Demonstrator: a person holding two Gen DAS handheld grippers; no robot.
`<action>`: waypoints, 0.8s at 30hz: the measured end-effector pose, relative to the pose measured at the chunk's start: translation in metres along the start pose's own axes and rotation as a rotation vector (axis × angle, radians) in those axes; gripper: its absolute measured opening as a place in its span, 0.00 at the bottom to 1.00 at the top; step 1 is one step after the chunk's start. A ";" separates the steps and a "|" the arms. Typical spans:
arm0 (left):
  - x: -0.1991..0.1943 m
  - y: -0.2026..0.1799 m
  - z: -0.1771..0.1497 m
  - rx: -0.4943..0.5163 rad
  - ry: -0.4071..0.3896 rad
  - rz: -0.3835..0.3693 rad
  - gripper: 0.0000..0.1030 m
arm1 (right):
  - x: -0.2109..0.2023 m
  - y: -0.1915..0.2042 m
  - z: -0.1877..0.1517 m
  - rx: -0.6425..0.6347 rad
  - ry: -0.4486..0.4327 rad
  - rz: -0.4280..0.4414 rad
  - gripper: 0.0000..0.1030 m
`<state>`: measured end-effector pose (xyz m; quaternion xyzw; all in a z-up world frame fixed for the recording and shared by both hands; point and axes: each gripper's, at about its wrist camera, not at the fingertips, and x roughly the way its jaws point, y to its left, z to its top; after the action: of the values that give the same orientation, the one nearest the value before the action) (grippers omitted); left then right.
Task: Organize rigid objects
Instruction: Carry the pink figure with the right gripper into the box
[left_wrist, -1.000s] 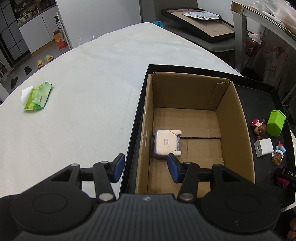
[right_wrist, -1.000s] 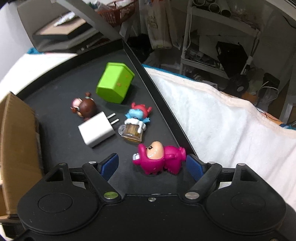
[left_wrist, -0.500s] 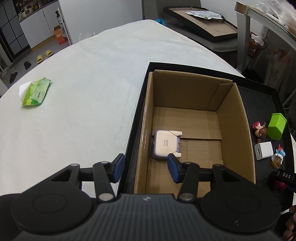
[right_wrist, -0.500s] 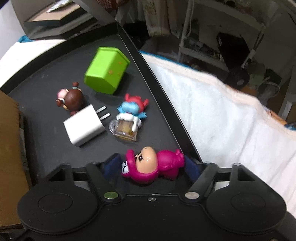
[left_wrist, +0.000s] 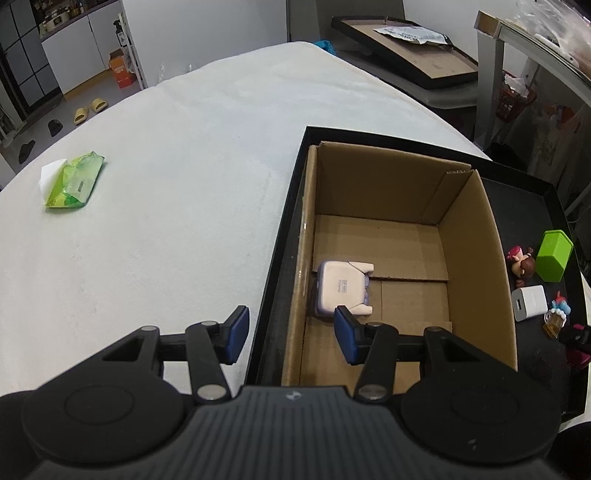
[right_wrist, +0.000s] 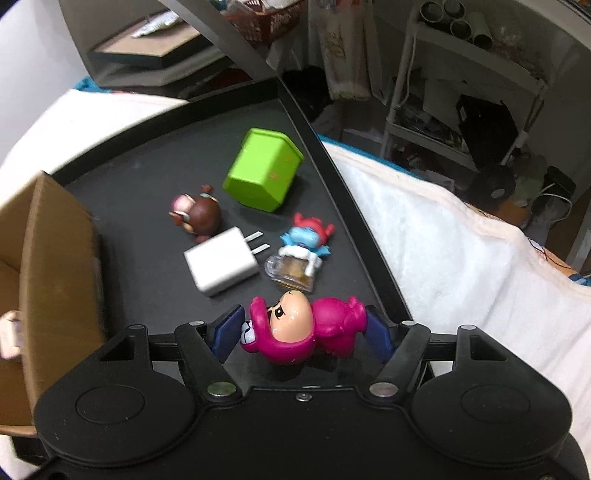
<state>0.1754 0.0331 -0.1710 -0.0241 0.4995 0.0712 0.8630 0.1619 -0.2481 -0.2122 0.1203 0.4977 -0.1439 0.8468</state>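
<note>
On the black tray (right_wrist: 147, 173), low in the frame, the right gripper (right_wrist: 302, 331) clamps the pink figurine (right_wrist: 303, 330), while the left gripper (left_wrist: 291, 334) hangs spread wide over the cardboard box (left_wrist: 476, 258).

A green wipes packet (left_wrist: 74, 181) lies on the white tablecloth (left_wrist: 177, 192) at nine o'clock, well apart from the rest. Yellow slippers (left_wrist: 89, 110) sit on the floor at ten o'clock, an orange carton (left_wrist: 123, 70) just beyond. At one o'clock, a framed board (left_wrist: 406, 48) bears a printed sheet (left_wrist: 410, 33). From the right wrist, a white shelf rack (right_wrist: 461, 96) stands at one o'clock.
</note>
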 end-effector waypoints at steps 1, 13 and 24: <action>0.000 0.001 0.000 0.001 -0.003 -0.005 0.48 | -0.005 0.003 0.001 -0.009 -0.009 0.003 0.66; 0.007 0.003 0.010 0.051 0.051 -0.079 0.42 | -0.063 0.050 0.022 -0.122 -0.119 0.112 0.66; 0.022 0.029 0.008 -0.002 0.118 -0.144 0.22 | -0.092 0.107 0.032 -0.233 -0.162 0.189 0.66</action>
<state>0.1889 0.0646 -0.1848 -0.0651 0.5466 0.0080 0.8348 0.1838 -0.1479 -0.1097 0.0558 0.4277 -0.0143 0.9021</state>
